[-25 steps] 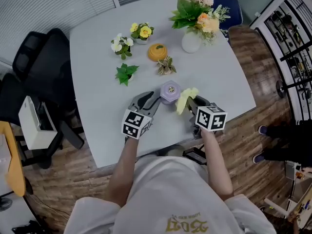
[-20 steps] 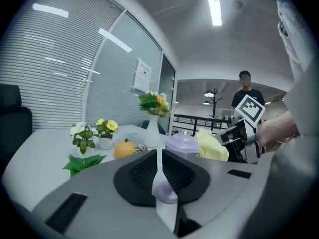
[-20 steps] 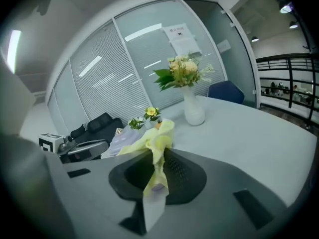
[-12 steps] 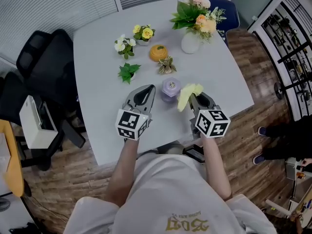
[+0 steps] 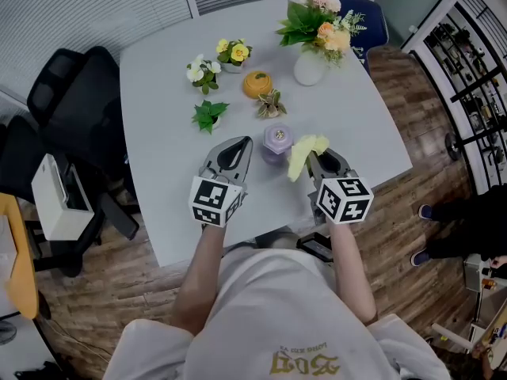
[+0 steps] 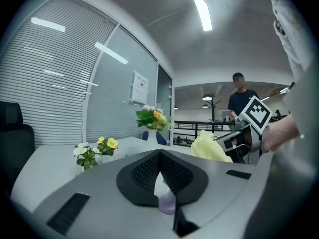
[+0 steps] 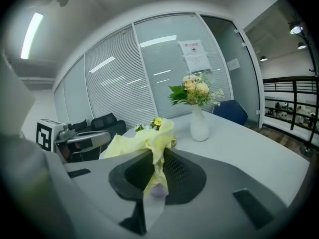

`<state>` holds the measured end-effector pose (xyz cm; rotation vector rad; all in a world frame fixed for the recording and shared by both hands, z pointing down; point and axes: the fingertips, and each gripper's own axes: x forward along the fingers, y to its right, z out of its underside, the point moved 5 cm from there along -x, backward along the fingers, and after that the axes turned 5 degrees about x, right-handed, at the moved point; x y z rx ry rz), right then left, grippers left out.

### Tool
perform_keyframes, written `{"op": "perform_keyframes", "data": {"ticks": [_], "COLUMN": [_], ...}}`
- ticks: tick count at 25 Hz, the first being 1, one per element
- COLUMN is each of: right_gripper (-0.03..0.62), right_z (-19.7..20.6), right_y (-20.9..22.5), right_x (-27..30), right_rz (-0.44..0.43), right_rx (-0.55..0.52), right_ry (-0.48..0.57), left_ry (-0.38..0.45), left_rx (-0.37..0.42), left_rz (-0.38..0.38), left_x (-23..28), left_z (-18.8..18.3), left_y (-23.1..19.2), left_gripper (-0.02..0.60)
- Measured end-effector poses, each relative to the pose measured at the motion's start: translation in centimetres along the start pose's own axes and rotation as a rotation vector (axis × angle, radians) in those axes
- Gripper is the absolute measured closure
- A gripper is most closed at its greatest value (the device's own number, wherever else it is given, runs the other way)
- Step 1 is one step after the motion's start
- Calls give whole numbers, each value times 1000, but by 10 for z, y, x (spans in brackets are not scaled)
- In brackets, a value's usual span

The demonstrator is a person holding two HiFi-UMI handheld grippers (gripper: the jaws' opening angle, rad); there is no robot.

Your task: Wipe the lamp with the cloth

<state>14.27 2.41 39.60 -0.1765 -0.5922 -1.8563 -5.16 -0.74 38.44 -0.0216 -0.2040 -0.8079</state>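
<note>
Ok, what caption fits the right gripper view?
Right gripper shut on the yellow cloth, a white flower vase beyond.

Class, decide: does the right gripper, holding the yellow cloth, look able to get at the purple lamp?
Probably yes. The right gripper holds the cloth just beside the lamp with nothing between them; the left gripper, shut and empty, sits on the lamp's other side, off that path.

On the table (image 5: 158, 117), the lamp (image 5: 277, 142) stood between my left gripper (image 5: 242, 144) and my right gripper (image 5: 312, 160). The cloth (image 5: 304, 150) was in the latter.
</note>
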Motion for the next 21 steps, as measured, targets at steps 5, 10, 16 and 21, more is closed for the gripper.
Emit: {"op": "perform_keyframes", "data": {"ticks": [5, 10, 16, 21], "right_gripper": [540, 540, 540, 540], "right_z": [0, 0, 0, 0], "right_y": [1, 1, 3, 5], "right_x": [-3, -4, -5, -5], "right_rz": [-3, -8, -10, -7], "right_rx": [-2, -5, -9, -14], "right_ry": [-2, -6, -9, -11], "left_ry": [-3, -5, -5, -5], "left_rx": [3, 4, 4, 6], "left_rz": [1, -2, -5, -10], "left_x": [0, -1, -1, -3], "left_z": [0, 0, 0, 0], "left_y": [4, 5, 6, 5], "left_gripper": [578, 578, 578, 578]}}
